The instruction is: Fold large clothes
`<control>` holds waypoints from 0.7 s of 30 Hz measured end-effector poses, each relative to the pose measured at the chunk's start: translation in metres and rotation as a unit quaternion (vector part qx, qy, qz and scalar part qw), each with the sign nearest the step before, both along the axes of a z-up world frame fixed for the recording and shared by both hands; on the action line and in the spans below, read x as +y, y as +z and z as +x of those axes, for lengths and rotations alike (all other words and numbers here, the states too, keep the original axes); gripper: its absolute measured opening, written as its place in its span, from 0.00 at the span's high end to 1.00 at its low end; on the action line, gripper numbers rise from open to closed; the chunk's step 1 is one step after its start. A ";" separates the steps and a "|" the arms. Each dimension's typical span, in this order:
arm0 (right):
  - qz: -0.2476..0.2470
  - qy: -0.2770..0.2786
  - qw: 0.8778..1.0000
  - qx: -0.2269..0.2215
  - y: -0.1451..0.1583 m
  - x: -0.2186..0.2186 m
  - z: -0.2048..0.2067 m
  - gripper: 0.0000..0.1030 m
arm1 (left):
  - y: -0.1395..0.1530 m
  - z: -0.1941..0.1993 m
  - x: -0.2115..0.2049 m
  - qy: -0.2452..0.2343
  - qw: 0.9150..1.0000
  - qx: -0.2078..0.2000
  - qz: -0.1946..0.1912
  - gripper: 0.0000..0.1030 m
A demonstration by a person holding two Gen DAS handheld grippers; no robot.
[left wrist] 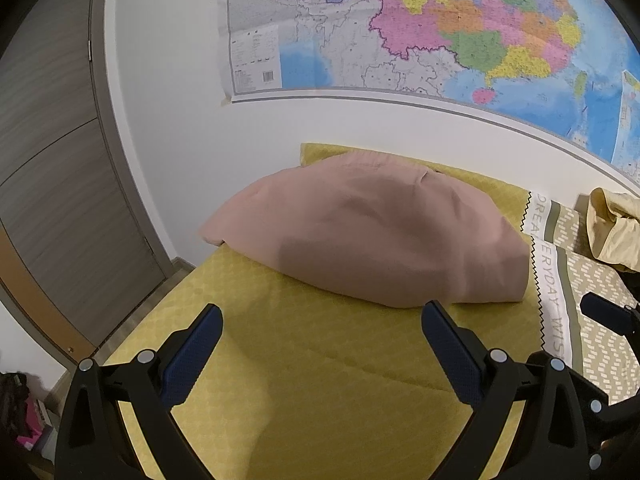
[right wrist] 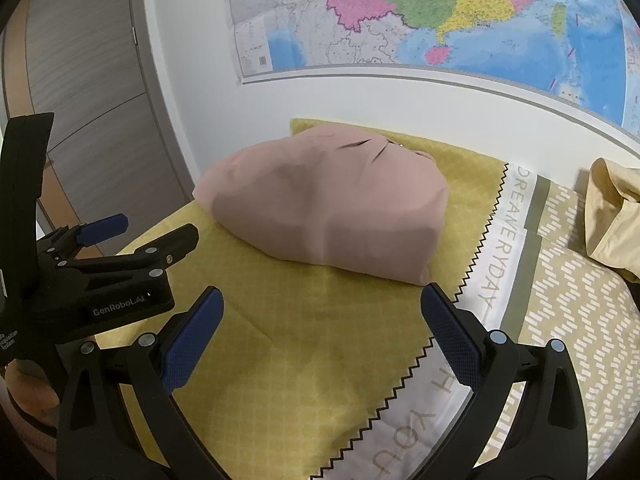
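A dusty-pink garment (left wrist: 372, 232) (right wrist: 332, 204) lies folded into a compact bundle on a yellow cloth (left wrist: 320, 360) (right wrist: 288, 340) spread over a bed. My left gripper (left wrist: 322, 312) hovers open just short of the bundle's near edge, nothing between its blue pads. My right gripper (right wrist: 322, 296) is open too, close to the bundle's near right corner and apart from it. The right wrist view also catches the left gripper (right wrist: 132, 228) from the side at the left. A crumpled pale-yellow garment (left wrist: 616, 228) (right wrist: 612, 216) lies at the far right of the bed.
The bed carries a patterned olive-and-white cover (right wrist: 568, 300) with printed letters. A white wall with a large coloured map (left wrist: 440, 24) stands behind it. A grey wooden door (left wrist: 52, 160) is at the left, past the bed's edge.
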State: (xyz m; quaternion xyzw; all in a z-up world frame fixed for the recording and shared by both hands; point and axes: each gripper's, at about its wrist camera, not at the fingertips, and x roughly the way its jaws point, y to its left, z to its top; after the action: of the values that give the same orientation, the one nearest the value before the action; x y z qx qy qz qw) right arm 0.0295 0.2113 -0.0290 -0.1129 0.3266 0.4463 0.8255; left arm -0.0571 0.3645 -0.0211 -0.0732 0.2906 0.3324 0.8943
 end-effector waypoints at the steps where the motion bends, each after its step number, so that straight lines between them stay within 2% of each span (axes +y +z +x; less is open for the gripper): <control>1: -0.001 0.002 1.000 0.002 0.000 0.000 0.000 0.05 | -0.001 -0.001 0.000 -0.001 1.000 0.001 -0.001 0.07; 21: -0.006 -0.001 1.000 0.011 -0.012 -0.010 -0.013 0.05 | -0.007 -0.008 -0.006 -0.016 1.000 0.007 -0.002 0.06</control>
State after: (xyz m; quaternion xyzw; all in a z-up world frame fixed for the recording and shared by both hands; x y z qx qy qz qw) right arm 0.0168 0.2009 -0.0406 -0.1124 0.3386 0.4444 0.8217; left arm -0.0653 0.3587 -0.0286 -0.0677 0.2984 0.3180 0.8974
